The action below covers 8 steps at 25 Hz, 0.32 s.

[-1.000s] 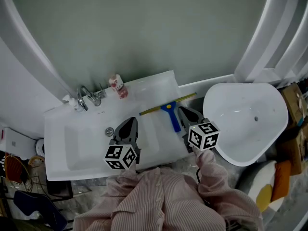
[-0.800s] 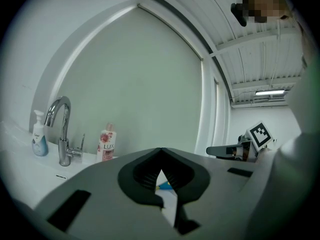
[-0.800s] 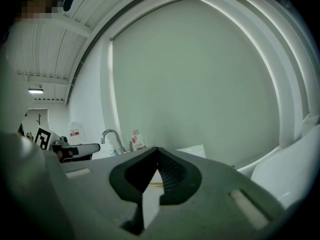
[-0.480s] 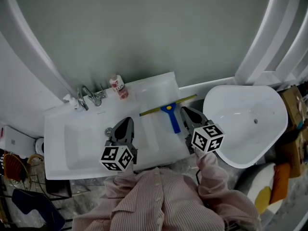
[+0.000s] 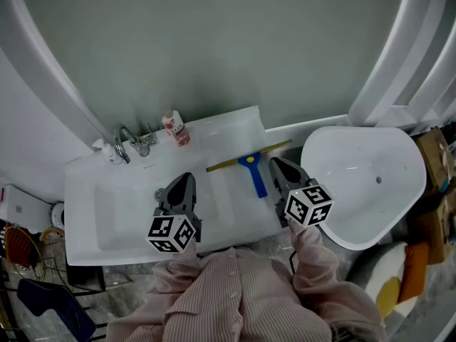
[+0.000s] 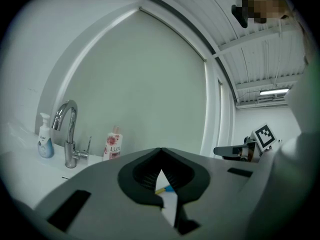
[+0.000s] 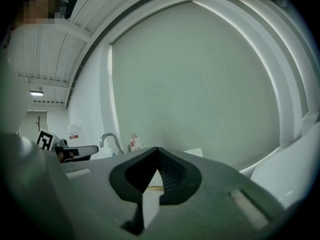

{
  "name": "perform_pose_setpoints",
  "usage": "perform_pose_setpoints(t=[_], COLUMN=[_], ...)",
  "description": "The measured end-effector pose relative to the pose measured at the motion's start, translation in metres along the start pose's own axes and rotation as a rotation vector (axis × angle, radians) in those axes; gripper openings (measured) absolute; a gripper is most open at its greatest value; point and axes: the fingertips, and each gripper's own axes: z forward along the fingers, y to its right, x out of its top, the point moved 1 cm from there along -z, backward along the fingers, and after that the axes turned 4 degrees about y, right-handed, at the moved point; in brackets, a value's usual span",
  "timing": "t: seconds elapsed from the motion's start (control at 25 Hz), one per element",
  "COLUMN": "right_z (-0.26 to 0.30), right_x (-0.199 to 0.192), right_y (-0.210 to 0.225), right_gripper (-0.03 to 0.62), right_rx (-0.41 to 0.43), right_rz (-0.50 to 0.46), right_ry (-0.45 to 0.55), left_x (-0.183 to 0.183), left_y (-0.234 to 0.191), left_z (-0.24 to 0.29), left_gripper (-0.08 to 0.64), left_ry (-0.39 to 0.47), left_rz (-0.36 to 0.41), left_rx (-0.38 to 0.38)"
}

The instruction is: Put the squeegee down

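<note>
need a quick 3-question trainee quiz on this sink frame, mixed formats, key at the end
1. True or false: the right gripper holds the squeegee.
2. Where does the squeegee lie? A: in the tub. B: on the counter. C: on the floor.
3. Fill in: the left gripper has its jaws ____.
Key: 1 false; 2 B; 3 shut.

From the head we look steeply down on the bench (image 5: 229,128); cameras on the left gripper (image 5: 185,180) and right gripper (image 5: 276,164) face the wall (image 5: 214,41) level, sharing the faucet (image 5: 122,145).
</note>
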Motion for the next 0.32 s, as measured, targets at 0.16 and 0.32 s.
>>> perform_pose_setpoints(t=[0.16, 0.32], right_z=[0.0025, 0.0049], right_x=[-0.0043, -0.0078], right_y=[0.0027, 0.0056], right_gripper=[0.005, 0.005], right_rx=[-0.006, -0.013], right_rz=[0.003, 0.009], right_ry=[-0.006, -0.009], left_x=[-0.0034, -0.0058], left_y=[-0.0056, -0.0088], left_z=[0.0014, 0.0033], left_gripper=[0.002, 0.002], left_ry=[-0.008, -0.015], left_rz=[-0.006, -0.006], left_rx=[0.011, 0.016])
